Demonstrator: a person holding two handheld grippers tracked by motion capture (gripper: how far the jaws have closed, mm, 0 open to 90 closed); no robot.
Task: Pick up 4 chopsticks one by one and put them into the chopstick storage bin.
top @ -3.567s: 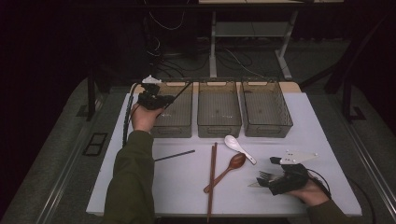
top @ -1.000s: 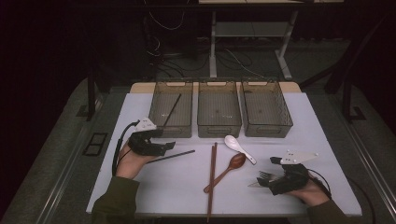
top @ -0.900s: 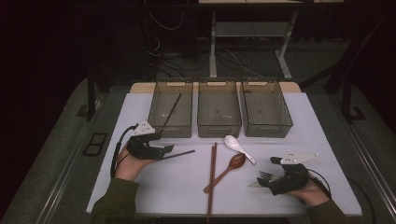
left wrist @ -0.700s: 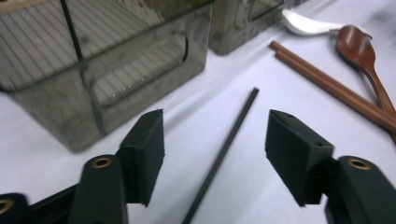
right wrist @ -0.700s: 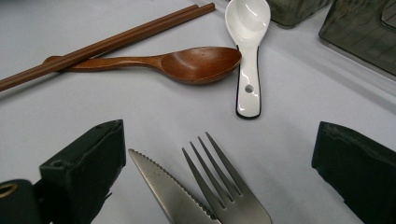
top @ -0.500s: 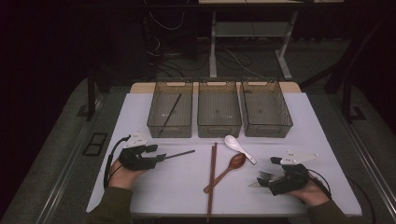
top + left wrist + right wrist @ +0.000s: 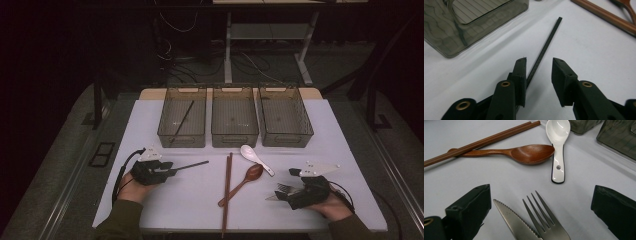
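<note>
Left gripper view: the left gripper (image 7: 539, 67) stands low over the white desk (image 7: 599, 65), its jaws narrowed and just now closing around the near end of a black chopstick (image 7: 544, 50), which lies flat between them; one pad looks to touch the stick, the other stands clear, so no grip is made yet. The stick runs straight ahead of the gripper toward a pair of brown chopsticks (image 7: 604, 15). It is judged thin, stiff, light and smooth, apt to roll or pivot; a hold a little in from the near end, square across the shaft, seems best. Ahead and to the gripper's left sits the nearest smoky bin (image 7: 474, 22), with nothing between it and the stick. In the high view that bin (image 7: 182, 122) already holds a second black chopstick (image 7: 181, 121). Right gripper view: the right gripper (image 7: 541, 215) rests wide apart around a fork (image 7: 546, 217) and serrated knife (image 7: 511, 220); beyond lie a wooden spoon (image 7: 524, 152) and a white ceramic spoon (image 7: 558, 152).
</note>
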